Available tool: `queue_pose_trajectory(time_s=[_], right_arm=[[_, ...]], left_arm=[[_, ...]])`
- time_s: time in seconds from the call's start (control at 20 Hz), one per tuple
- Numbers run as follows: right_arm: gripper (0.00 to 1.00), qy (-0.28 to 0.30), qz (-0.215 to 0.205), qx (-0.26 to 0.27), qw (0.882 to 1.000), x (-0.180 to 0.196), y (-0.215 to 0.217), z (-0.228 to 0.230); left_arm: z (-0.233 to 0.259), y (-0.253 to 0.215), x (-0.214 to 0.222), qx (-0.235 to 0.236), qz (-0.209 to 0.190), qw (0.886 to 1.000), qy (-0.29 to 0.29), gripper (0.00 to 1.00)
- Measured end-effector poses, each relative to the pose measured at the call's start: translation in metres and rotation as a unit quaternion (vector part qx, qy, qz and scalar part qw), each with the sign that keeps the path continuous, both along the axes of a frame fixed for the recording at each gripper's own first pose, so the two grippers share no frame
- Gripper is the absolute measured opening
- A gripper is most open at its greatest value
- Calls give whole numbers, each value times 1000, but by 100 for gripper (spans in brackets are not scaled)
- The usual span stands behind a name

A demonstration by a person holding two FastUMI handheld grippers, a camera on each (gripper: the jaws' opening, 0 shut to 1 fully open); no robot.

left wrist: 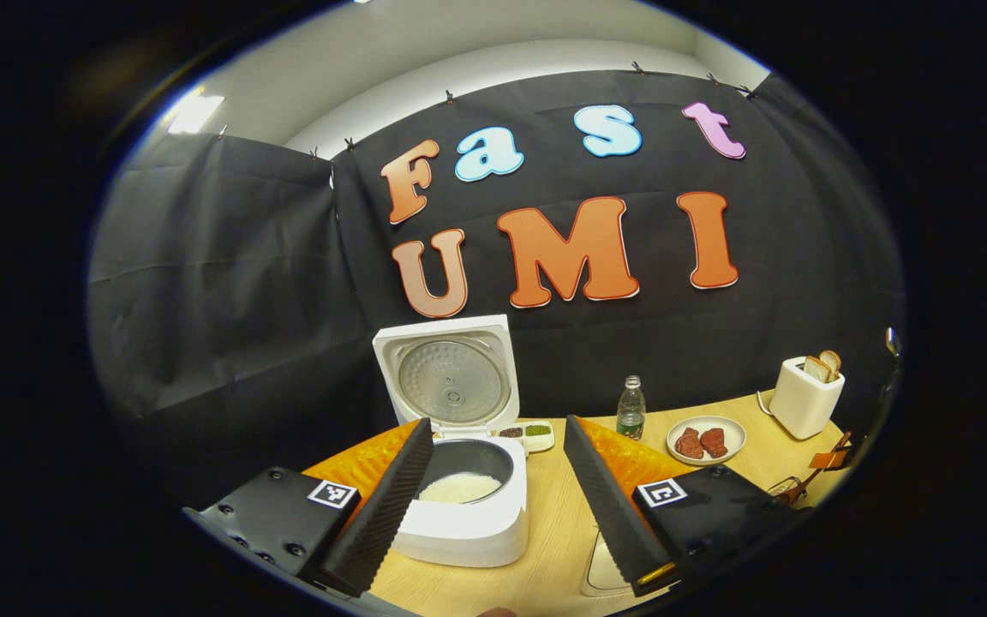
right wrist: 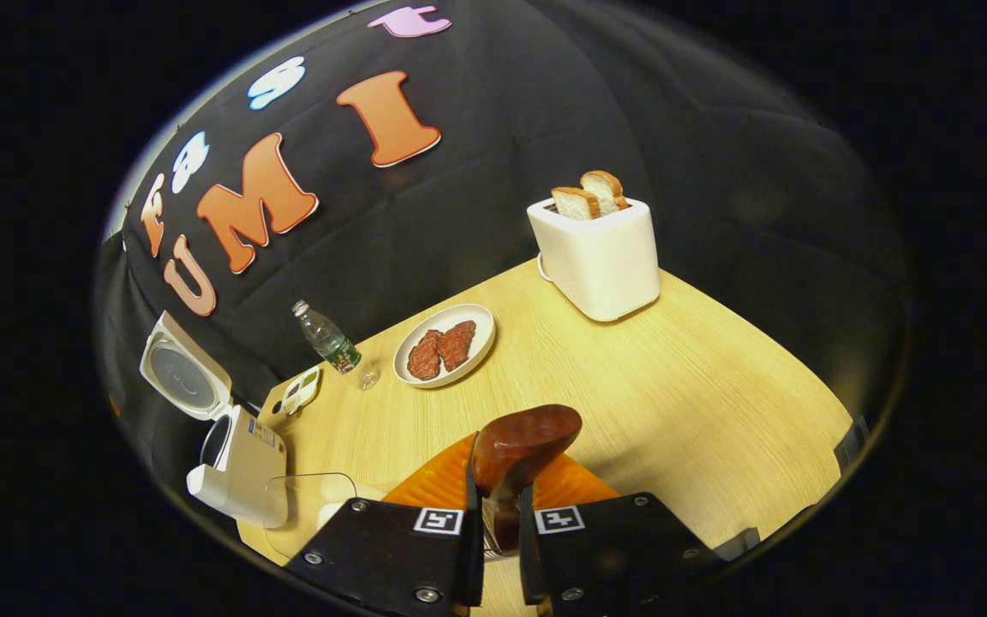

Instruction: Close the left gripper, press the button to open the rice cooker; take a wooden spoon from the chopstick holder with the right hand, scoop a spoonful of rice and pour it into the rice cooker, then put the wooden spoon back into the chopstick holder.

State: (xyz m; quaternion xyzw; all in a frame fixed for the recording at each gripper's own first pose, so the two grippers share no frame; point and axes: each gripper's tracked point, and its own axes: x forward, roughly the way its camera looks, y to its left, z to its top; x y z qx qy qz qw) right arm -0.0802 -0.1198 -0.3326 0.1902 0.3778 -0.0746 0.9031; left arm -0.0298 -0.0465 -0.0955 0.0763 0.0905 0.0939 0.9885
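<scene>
The table [right wrist: 673, 403] carries the cooker [left wrist: 463, 506] near its left edge, lid [left wrist: 451, 377] standing upright and open, white rice [left wrist: 459, 488] lying in the pot. A toaster [right wrist: 601, 261] with two bread slices [right wrist: 589, 193] stands toward the far right corner. Between cooker and toaster, along the back edge, sit a plate [right wrist: 475, 344] with two pieces of meat [right wrist: 440, 350], a bottle [right wrist: 328, 340] and a small divided dish [left wrist: 528, 435] just behind the cooker.

The left hand-held gripper [left wrist: 493, 506] hovers in front of the cooker with its fingers spread wide apart, holding nothing. The right hand-held gripper [right wrist: 500, 531] is clamped on the handle of the spoon [right wrist: 521, 446], whose dark wooden bowl juts up past the fingers above the table, well apart from the cooker. In the left gripper view the right gripper and spoon appear small at the table's right edge; the chopstick holder cannot be made out
</scene>
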Motion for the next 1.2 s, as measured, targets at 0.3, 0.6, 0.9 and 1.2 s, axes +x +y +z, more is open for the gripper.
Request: queue_pose_trajectory(time_s=[0.3,0.6,0.9,1.2], right_arm=[[14,-2,8,-24,1000,-6,14,20],[14,-68,15,-97,993,14,18,92],[14,-122,54,-42,990,31,100,147],[14,-85,115,-23,989,22,168,100]], left_arm=[[5,23,1,-32,-1,999,-17,100],[9,69,3,-54,13,998,-28,100],[1,104,8,-66,12,997,-24,100],[-1,126,11,-70,13,997,-24,100]])
